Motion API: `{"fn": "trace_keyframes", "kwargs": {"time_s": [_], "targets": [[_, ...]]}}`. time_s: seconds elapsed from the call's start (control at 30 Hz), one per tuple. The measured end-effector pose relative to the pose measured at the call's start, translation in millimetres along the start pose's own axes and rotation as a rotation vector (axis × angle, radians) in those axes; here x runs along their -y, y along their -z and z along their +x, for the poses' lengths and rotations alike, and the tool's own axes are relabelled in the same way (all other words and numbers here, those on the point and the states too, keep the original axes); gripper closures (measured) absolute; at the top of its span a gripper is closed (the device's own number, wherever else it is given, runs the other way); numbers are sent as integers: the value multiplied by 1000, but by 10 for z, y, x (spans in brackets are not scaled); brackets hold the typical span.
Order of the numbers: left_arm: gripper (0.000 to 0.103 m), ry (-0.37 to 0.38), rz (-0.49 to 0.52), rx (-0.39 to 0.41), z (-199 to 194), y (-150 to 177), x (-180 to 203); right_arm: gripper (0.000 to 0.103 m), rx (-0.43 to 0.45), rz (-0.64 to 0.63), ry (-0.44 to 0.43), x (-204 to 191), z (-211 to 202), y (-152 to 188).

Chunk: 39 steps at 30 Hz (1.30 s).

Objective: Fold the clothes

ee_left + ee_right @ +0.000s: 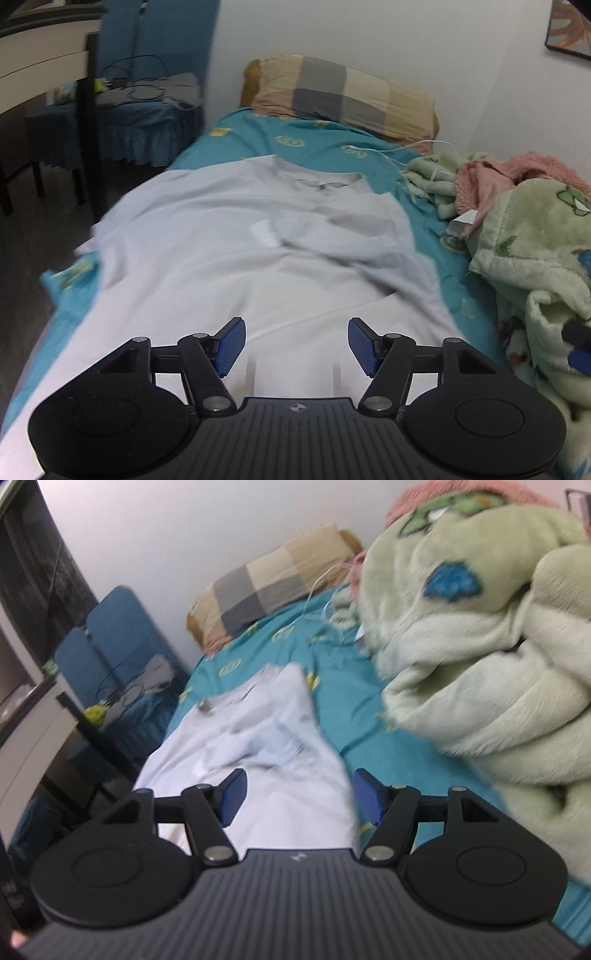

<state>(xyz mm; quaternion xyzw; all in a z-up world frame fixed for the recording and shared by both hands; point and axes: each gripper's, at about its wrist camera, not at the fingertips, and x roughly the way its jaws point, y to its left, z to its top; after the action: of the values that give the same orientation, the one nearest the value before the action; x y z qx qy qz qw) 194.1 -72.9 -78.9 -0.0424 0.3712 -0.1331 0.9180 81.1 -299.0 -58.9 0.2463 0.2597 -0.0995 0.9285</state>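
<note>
Left gripper (296, 347): jaws spread wide, blue pads (232, 345) well apart, nothing between them; whether the fingertips touch the cloth below cannot be told. It points along the bed toward the headboard end, held level over the lower part of a white shirt (229, 258). Right gripper (300, 797): jaws likewise wide apart and holding nothing; its left pad (233, 797) sits over the shirt (258, 746), its right pad over the shirt's right edge and the sheet beside it. This gripper is tilted, aimed up the bed along the shirt's right side. In the left wrist view the right gripper's tip shows at the frame's right edge, against the blanket. The shirt lies spread on a teal bed sheet (306, 144), collar toward the pillow, its right sleeve folded in across the chest; a small white label shows near the middle; the left side hangs over the bed's edge. A checked pillow (343, 94) lies at the head of the bed. A bunched green fleece blanket (480, 657) lies just right of the shirt, with pink fleece fabric (517, 173) among it. A white cable (399, 149) trails from near the pillow. A blue-covered chair (147, 107) stands left of the bed.
</note>
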Motion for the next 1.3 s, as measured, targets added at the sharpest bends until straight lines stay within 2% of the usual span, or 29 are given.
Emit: {"fn": "trace_keyframes", "kwargs": {"time_s": [0.13,0.33,0.47,0.5,0.53,0.6,0.67,0.7,0.83,0.9,0.93,1.0,1.2,1.23,1.3], "targets": [[48,13,74,27,576,-281,584,37,53,-18,61,185,29,-38],[48,11,120,14,1396,-487,1130,37,33,24,64,353,257,-87],[49,-71,193,-23,1792,-433,1277,37,34,11,66,363,384,-99],[56,-90,197,-31,1836,-408,1260,37,30,14,66,376,430,-100],[62,-103,193,-37,1851,-384,1230,37,22,17,66,385,472,-100],[80,-117,185,-40,1853,-346,1168,37,7,24,66,395,540,-100],[94,-90,152,-18,1731,-350,1086,37,-1,26,67,392,589,-100],[96,-74,120,-5,1644,-359,1029,37,-1,24,66,385,599,-100],[96,29,-24,69,1199,-409,718,37,0,24,62,372,590,-97],[96,40,-63,100,1020,-420,566,37,8,30,61,382,552,-98],[96,20,-73,101,979,-404,491,37,12,32,61,386,534,-100],[96,-26,-91,81,969,-357,342,37,12,36,61,389,517,-103],[94,-89,-143,-25,1181,-215,-54,37,-7,34,7,384,470,-91],[93,-82,-159,-32,1155,-211,-102,37,-15,38,-11,394,457,-92],[82,-30,-197,-23,949,-225,-142,37,-25,44,-42,408,411,-100]]}}
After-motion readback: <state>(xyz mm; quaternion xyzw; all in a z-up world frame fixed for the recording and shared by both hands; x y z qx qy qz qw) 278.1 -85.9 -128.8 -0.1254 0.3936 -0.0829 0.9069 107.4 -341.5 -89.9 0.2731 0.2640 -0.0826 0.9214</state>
